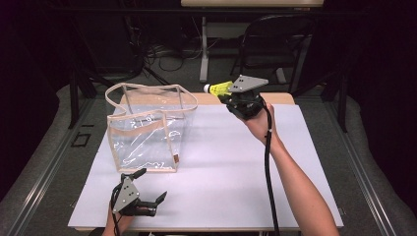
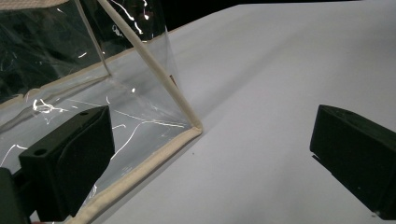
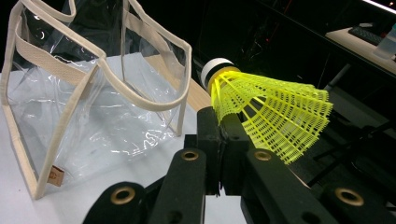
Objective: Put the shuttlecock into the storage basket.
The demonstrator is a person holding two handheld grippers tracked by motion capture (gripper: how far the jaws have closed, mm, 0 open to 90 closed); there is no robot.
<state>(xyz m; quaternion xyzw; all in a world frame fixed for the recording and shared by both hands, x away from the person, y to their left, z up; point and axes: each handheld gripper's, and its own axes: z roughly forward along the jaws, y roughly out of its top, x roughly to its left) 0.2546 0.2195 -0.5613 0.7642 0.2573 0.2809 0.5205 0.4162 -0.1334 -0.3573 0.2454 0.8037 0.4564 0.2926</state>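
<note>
While the right gripper (image 1: pixel 227 93) is raised above the far edge of the table, these are the particulars:

Shuttlecock (image 3: pixel 261 112): bright yellow mesh skirt that flares wide, with a white cap ringed by a dark band; the skirt is pinched at its lower edge.
Where it is: in the high view the shuttlecock (image 1: pixel 219 88) sits in the air at the far side of the sheet, just right of the bag's rim, cap pointing left toward the bag.
Right gripper, seen along its own jaws (image 3: pixel 219 140): pressed together on the skirt of the shuttlecock; a grey three-cornered plate rides on top and a black cable trails down along the forearm.
Left gripper (image 1: pixel 153 186): near the front left corner of the sheet, jaws spread wide with nothing between them; in its own view (image 2: pixel 210 154) one jaw lies close against the bag's lower edge.
Clear bag (image 1: pixel 147 128): see-through plastic with cream fabric trim and two looped handles, standing upright and open on the left half of the sheet; a small brown tag sits low on one side.
White sheet (image 1: pixel 226 167): plain and smooth, covering the tabletop, with a strip of wood showing at the far edge.
Room: dark; a black chair (image 1: pixel 275 44), table legs and loose cables stand on the floor beyond.
</note>
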